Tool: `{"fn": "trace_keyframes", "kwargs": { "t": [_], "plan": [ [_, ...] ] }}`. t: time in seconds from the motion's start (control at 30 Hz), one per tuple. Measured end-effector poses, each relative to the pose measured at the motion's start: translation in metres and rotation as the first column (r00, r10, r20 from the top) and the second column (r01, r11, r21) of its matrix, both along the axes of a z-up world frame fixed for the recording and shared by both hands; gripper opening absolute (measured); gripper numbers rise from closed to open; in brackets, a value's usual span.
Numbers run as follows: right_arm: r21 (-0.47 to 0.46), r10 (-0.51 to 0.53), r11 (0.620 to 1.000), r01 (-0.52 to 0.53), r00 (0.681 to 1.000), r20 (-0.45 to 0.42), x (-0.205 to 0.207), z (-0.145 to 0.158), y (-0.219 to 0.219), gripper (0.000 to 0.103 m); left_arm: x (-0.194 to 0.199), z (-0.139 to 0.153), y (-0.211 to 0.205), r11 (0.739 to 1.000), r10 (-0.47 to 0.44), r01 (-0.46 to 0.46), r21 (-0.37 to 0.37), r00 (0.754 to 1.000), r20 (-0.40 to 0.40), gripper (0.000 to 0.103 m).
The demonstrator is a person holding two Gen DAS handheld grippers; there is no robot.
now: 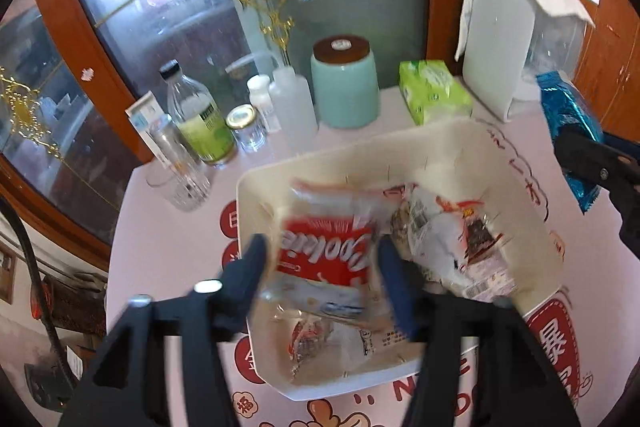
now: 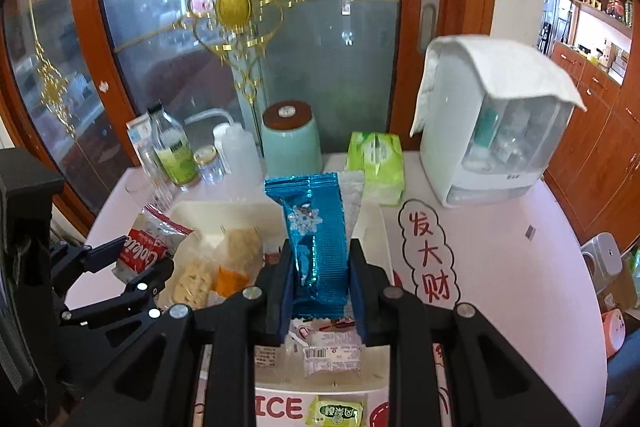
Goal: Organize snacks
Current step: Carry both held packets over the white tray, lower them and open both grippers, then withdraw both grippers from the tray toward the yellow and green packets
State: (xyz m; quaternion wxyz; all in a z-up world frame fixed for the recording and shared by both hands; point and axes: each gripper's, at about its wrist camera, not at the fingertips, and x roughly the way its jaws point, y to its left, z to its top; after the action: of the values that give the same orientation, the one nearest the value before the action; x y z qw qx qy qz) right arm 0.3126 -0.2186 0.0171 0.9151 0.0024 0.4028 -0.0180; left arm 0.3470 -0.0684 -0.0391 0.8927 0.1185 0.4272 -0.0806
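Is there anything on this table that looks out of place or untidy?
One small green snack packet lies alone on the table, outside the white bin where the other snacks are piled. A white cloth hangs crookedly over the white organizer box. Nothing looks spilled or broken.

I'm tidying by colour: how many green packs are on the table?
2. The large green pack stands at the back beside the teal canister; the small green packet lies before the white bin. The bin's contents may hide more.
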Motion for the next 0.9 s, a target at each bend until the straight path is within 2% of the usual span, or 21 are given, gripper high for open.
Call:
{"fn": "trace_keyframes", "kwargs": {
  "t": [0.03,0.07,0.4,0.9],
  "plan": [
    [-0.002,0.008,1.0,-0.008,1.0,-0.011,0.001,-0.004,0.002,0.026,-0.001,-0.005,0.0,1.0,-0.003,0.003,0.003,1.0,-0.002,0.083],
    [-0.011,0.01,1.0,-0.01,1.0,-0.016,0.001,-0.008,0.003,0.026,-0.003,-0.006,0.0,1.0,-0.007,0.007,0.003,1.0,0.002,0.084],
    [-0.06,0.021,0.998,-0.021,1.0,0.008,-0.009,-0.012,0.014,0.037,-0.02,-0.007,-0.001,1.0,-0.027,0.028,-0.009,1.0,0.011,0.084],
    [-0.084,0.061,0.995,-0.053,0.993,0.097,-0.046,0.016,0.028,0.039,-0.051,0.013,0.018,0.998,0.003,0.001,-0.059,0.997,0.072,0.084]
  ]
}}
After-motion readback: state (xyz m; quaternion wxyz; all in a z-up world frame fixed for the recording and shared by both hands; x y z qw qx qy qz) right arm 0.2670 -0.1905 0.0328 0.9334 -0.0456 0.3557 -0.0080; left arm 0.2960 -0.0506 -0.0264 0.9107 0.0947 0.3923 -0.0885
